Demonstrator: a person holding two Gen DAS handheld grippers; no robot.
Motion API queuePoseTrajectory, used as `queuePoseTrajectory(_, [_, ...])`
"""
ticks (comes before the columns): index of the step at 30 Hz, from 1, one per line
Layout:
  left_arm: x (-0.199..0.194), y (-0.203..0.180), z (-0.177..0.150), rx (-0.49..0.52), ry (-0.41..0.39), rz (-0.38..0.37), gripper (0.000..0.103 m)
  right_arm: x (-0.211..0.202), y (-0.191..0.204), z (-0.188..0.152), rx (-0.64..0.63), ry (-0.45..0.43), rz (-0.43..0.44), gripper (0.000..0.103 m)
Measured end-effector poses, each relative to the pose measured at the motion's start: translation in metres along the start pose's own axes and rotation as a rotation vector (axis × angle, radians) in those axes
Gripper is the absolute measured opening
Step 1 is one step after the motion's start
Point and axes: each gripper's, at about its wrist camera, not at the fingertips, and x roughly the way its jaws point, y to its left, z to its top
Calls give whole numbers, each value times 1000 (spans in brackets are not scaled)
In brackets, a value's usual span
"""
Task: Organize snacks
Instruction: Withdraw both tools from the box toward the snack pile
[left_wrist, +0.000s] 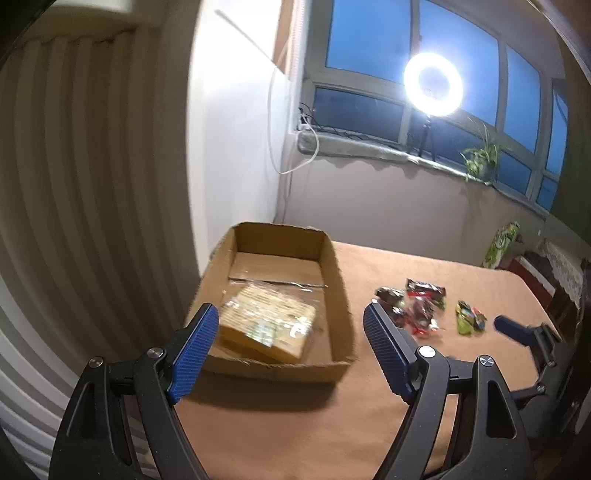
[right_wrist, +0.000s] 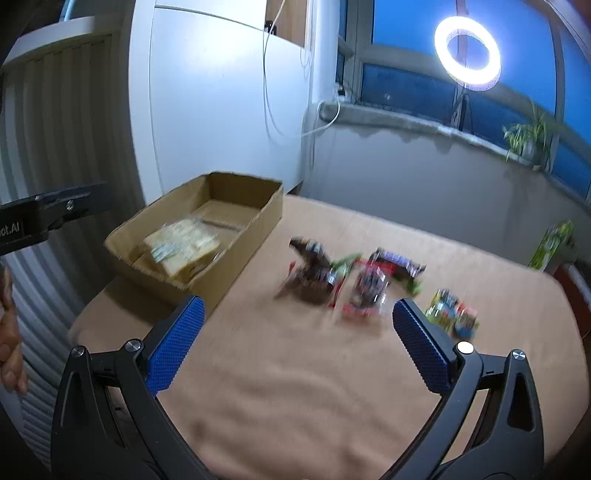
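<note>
**Only one packet is held by the box; the other snacks lie loose on the tabletop**

Seen from the left wrist, an open cardboard box (left_wrist: 280, 295) is set on the tan tabletop (left_wrist: 295, 424) near the white wall. One clear-wrapped yellow packet (left_wrist: 267, 325) lies flat in its near half; its printing is too blurred to be read. The left gripper (left_wrist: 291, 332) is held in front of the box with its jaws spread wide and nothing between them. To the right of the box, a cluster of dark and red snack packets (left_wrist: 413, 306) and a green-and-yellow packet (left_wrist: 469, 321) are spread on the cloth. Part of the right gripper is seen at the right edge. A ring light (left_wrist: 433, 85) and a potted plant (left_wrist: 480, 158) stand on the windowsill.

From the right wrist, the same box (right_wrist: 207, 236) and its packet (right_wrist: 183, 247) are shown from the side. The loose snacks (right_wrist: 351, 280) are smeared by blur. The right gripper (right_wrist: 295, 317) is held over bare cloth, jaws wide apart and empty. Only here is lettering legible: "ot.AI" on the left gripper's body at the left edge, beside the person's hand (right_wrist: 9, 332).
</note>
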Motion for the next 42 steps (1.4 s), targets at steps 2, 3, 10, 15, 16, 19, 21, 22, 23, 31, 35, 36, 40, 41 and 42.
queuePoseTrajectory(2, [-6,-9,-2,9,-1,10,81,-5,-1,-8,-6,4,-11,103])
queuePoseTrajectory(3, [-8,-16,-4,14,-1,12,81,-7,-2,-11,-12,8,-12,103])
queuePoseTrajectory(10, [-13,-53,-16,50,13,-5,81,-33,-39,-35,27,-2,-34,103])
queuePoseTrajectory(15, [-2,-92,-26,84,46,-33,81,-57,-85,-53,86,-24,-92,103])
queuePoseTrajectory(16, [2,-102,-28,93,56,-46,81,-61,-96,-57,99,-25,-111,103])
queuePoseTrajectory(19, [13,-130,-36,120,84,-73,81,-73,-127,-69,141,-25,-162,103])
queuePoseTrajectory(21, [19,-148,-39,141,97,-95,81,-78,-148,-75,172,-18,-191,103])
queuePoseTrajectory(22, [23,-157,-41,153,101,-102,81,-81,-160,-80,190,-15,-207,103])
queuePoseTrajectory(23, [25,-164,-41,161,105,-109,81,-83,-167,-82,200,-15,-213,103])
queuePoseTrajectory(31, [49,-205,-48,221,149,-152,81,-76,-199,-91,218,5,-230,103])
queuePoseTrajectory(35, [65,-214,-50,233,168,-156,81,-63,-209,-96,239,38,-227,103])
queuePoseTrajectory(36, [70,-216,-50,234,174,-158,81,-59,-213,-97,246,53,-225,103])
queuePoseTrajectory(40, [89,-228,-52,241,192,-172,81,-42,-226,-101,257,93,-217,103])
queuePoseTrajectory(41, [95,-232,-52,245,197,-180,81,-38,-228,-102,258,101,-218,103])
queuePoseTrajectory(42, [100,-235,-52,247,201,-185,81,-35,-231,-102,259,107,-216,103])
